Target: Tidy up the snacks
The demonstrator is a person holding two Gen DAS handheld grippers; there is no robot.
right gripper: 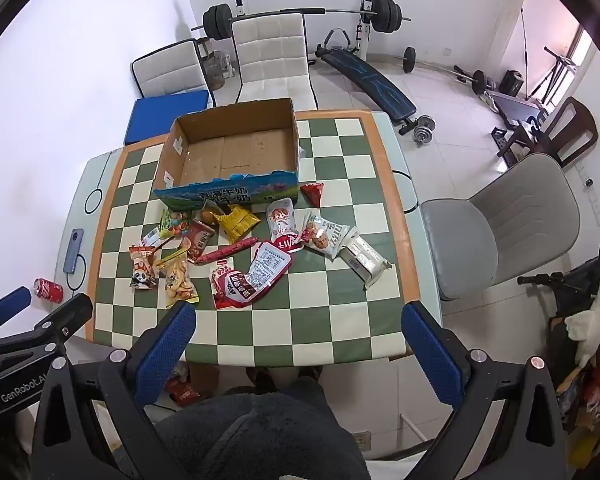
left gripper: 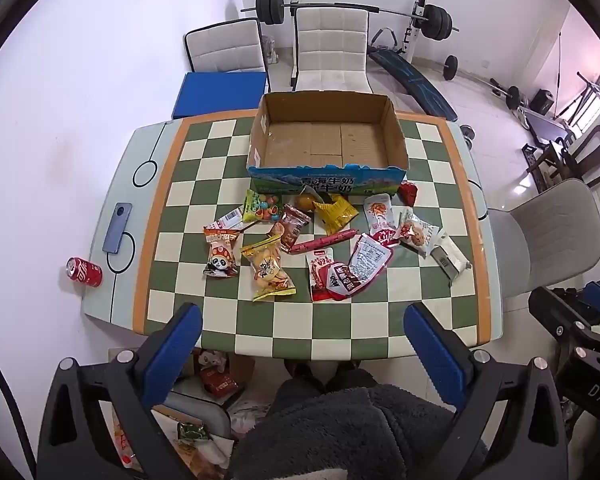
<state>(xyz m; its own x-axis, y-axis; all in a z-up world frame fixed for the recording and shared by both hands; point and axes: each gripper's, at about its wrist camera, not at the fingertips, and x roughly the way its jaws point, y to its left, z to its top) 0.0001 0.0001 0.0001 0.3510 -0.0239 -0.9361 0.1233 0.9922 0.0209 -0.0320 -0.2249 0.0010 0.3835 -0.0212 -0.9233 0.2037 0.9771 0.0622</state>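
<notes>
Both the left gripper (left gripper: pixel 302 332) and right gripper (right gripper: pixel 298 330) gape, holding nothing; loose snack packets (left gripper: pixel 324 240) lie near the bare open cardboard box (left gripper: pixel 328 138) on the checkered table (left gripper: pixel 324 332).

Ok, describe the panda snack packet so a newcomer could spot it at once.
Start at the open cardboard box on the checkered table; the snacks lie scattered in front of it. Go to the pile's left edge, nearest the phone. The panda packet is there, the only wrapper with a black-and-white cartoon panda.
</notes>
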